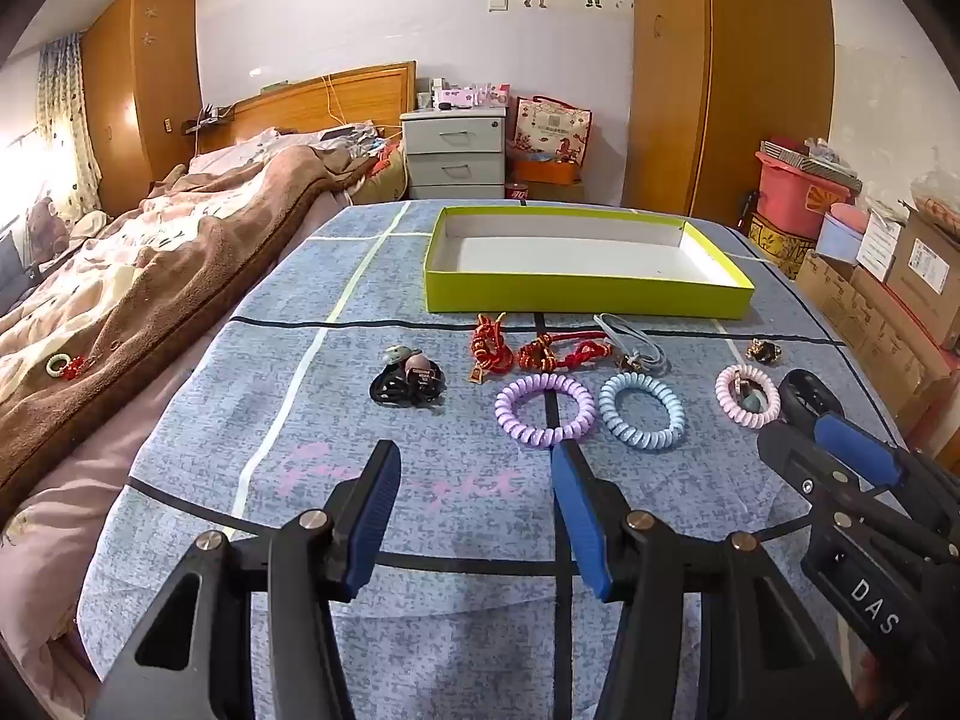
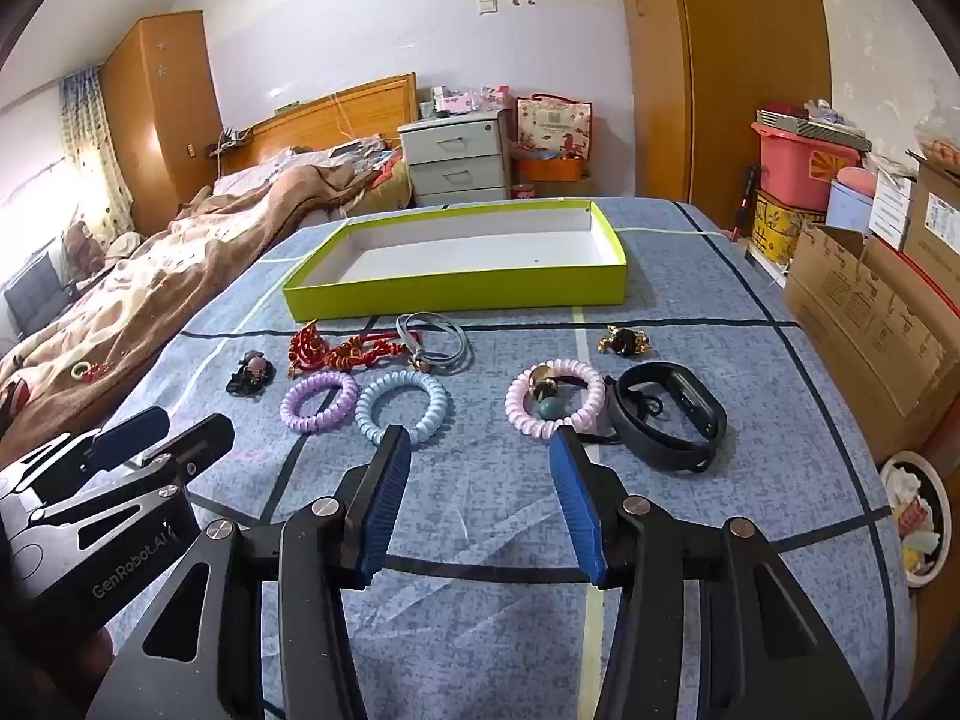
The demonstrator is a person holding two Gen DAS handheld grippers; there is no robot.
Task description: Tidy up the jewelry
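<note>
Covering the table, a blue cloth [image 2: 690, 276] beside a bed [image 2: 180, 264].

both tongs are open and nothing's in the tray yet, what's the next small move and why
Probably ease the right tongs forward and down onto the pink coil, which lies just beyond their tips. Both the right and left tongs hold nothing, the green tray is bare, and every piece lies on the blue cloth in front of it.
</note>
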